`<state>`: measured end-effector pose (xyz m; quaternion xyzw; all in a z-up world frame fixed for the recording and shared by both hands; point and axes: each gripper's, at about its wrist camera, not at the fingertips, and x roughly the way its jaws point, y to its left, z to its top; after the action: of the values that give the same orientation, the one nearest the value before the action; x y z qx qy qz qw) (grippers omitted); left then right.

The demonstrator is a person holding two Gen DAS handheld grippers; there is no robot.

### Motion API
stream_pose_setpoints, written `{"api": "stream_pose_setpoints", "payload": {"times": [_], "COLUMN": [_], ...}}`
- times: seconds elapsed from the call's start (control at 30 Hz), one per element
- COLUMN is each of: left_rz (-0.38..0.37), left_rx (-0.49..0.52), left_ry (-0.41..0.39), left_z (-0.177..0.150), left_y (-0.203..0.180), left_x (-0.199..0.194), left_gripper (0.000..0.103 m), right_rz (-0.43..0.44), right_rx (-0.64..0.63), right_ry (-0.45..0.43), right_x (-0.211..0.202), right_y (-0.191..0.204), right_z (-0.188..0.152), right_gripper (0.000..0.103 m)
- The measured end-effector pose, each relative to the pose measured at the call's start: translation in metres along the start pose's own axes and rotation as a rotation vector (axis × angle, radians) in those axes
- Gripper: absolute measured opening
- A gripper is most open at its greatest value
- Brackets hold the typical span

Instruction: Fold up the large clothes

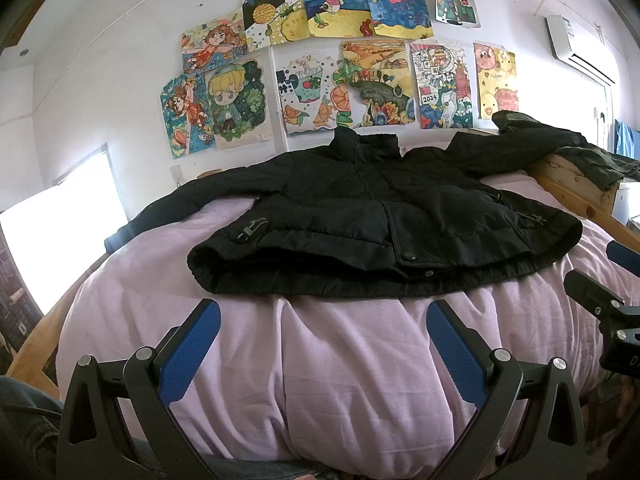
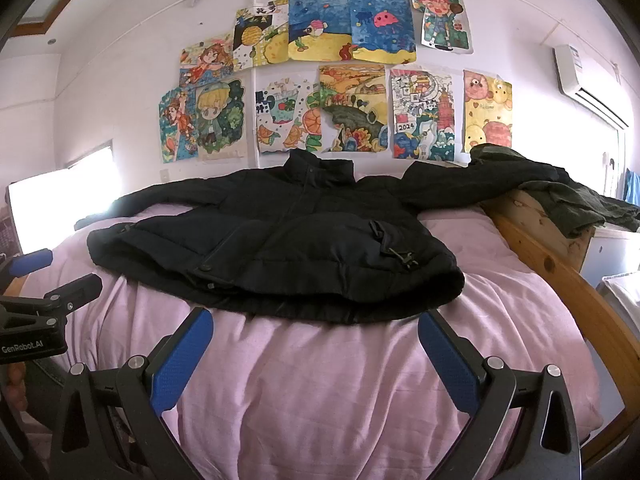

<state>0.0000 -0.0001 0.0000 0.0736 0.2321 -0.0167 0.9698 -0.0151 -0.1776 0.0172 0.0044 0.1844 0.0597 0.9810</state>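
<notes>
Pink bedsheet (image 1: 340, 360), wrinkled, over mattress. Wooden bed frame (image 2: 560, 264) along right side. Children's drawings (image 1: 328, 56), coloured, overlapping, in two rows on white wall. Air conditioner (image 2: 588, 80), white, high on wall, right. Bright window (image 1: 60, 216) at left. Dark green garment (image 2: 580, 204) draped over frame corner. Blue cloth (image 1: 626, 142) at far right.

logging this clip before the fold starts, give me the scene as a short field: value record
garment: black jacket, spread flat front up, collar toward the wall
surface: pink bedding on a wooden bed frame
sleeves: both out to the sides; the right one reaches the bed frame
left tongs: open, holding nothing, short of the hem
right tongs: open, holding nothing, right fingertip close to the hem
other cloth: dark green garment draped on the frame
wall: children's drawings
fold status: not started
</notes>
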Motion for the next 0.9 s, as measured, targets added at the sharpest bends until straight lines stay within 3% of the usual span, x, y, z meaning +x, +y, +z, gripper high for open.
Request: {"api": "stream_pose_setpoints", "payload": {"times": [0.9], "left_rz": [0.001], "left_rx": [0.002], "left_ry": [0.0], "left_z": [0.0], "left_y": [0.0001], "left_x": [-0.0003], "left_gripper": [0.101], "right_rz": [0.001], "right_rx": [0.005], "right_ry": [0.0], "right_x": [-0.0026], "right_y": [0.0014], "right_z": [0.0014], "right_gripper": [0.103]}}
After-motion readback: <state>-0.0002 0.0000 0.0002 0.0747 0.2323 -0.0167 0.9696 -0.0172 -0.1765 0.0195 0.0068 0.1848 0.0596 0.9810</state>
